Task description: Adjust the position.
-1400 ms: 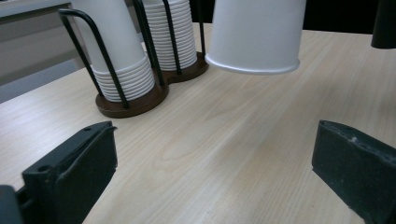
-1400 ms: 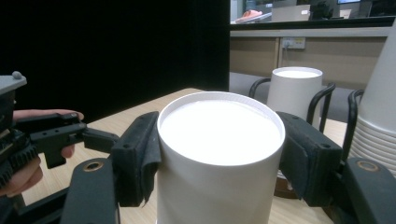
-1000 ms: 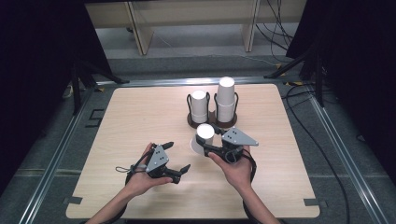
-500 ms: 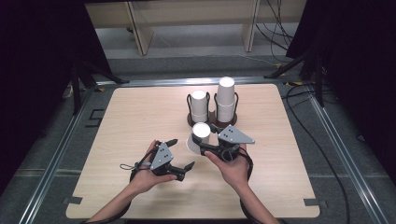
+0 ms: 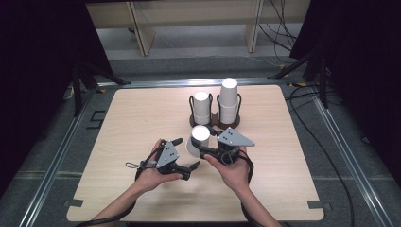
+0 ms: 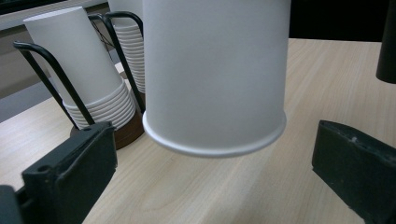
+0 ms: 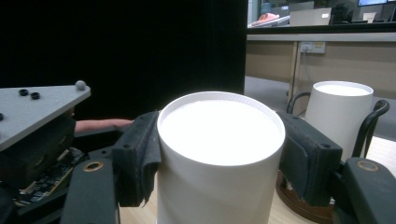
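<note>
A white paper cup (image 5: pixel 198 140) sits upside down between the pads of the right gripper (image 5: pixel 202 152), which is clamped on its sides; in the right gripper view the two black pads press against the cup's wall just below its flat base, one on each side. In the left gripper view the cup's rolled rim hangs clear above the wood, so it is lifted off the bench (image 5: pixel 142 118) and tilted a little. It is held over the near middle of the bench, just in front of the cup holder (image 5: pixel 215 120).

The left gripper (image 5: pixel 185 153) lies just beside the cup, on its left in the high view, with its jaws spread wide and nothing between the pads; in its own view the cup's rim hangs between and above the two jaws without touching either. Each gripper is held in one of the person's hands, and the forearms come in from the near edge.

Behind the cup, the dark wire holder carries two stacks of upside-down cups: a shorter stack (image 5: pixel 202 108) on the left and a taller stack (image 5: pixel 228 99) on the right.
</note>
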Motion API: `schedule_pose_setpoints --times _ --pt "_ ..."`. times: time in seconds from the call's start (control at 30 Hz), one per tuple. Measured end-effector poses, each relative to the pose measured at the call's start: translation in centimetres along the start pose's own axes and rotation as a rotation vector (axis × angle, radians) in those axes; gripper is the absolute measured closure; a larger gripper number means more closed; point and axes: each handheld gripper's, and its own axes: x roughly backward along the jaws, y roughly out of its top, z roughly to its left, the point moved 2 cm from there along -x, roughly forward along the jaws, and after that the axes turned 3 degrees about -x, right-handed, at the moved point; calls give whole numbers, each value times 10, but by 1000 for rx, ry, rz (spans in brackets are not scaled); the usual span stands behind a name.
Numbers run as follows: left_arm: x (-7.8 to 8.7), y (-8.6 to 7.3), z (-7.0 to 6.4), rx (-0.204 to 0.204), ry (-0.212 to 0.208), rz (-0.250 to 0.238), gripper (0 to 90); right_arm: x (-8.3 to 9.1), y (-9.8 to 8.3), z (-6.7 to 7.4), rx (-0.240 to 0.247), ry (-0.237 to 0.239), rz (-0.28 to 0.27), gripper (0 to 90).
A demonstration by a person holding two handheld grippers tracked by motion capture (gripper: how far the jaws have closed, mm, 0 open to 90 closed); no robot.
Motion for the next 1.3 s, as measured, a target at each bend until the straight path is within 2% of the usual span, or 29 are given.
schedule_pose_setpoints --times 0.07,0.1,0.2,0.57,0.83,1.03,1.1,1.13,1.17,1.2,1.27,1.3 --pt "-2 1 1 4 -3 2 0 0 1 -1 30 -13 4 346" --pt "-4 2 1 6 -2 -9 0 -1 0 0 23 -5 5 346" --pt "-7 3 2 -3 -1 2 0 -4 -1 3 -2 9 7 346" --pt "-14 2 2 3 -4 -7 9 -4 -1 4 9 9 5 346" --pt "-12 5 4 -1 1 -31 69 -2 -2 4 -8 4 17 346" --pt "-14 6 2 -4 -7 -31 92 -3 -2 3 -9 13 2 346" --pt "-14 6 2 -5 -8 -29 92 -3 -2 2 -9 8 -2 346" --pt "-14 6 2 -5 -8 -29 91 -1 -2 0 -2 -10 11 347" --pt "-14 6 2 -4 -6 -29 85 -2 -2 0 -32 -7 -5 346" --pt "-14 6 2 -3 -2 -32 76 -2 -2 -1 -37 -2 -20 347" --pt "-14 6 2 -11 0 -33 67 0 -2 -4 -53 -14 -22 347" --pt "-14 7 2 -15 1 -34 60 0 -3 -6 -84 -13 -20 347"
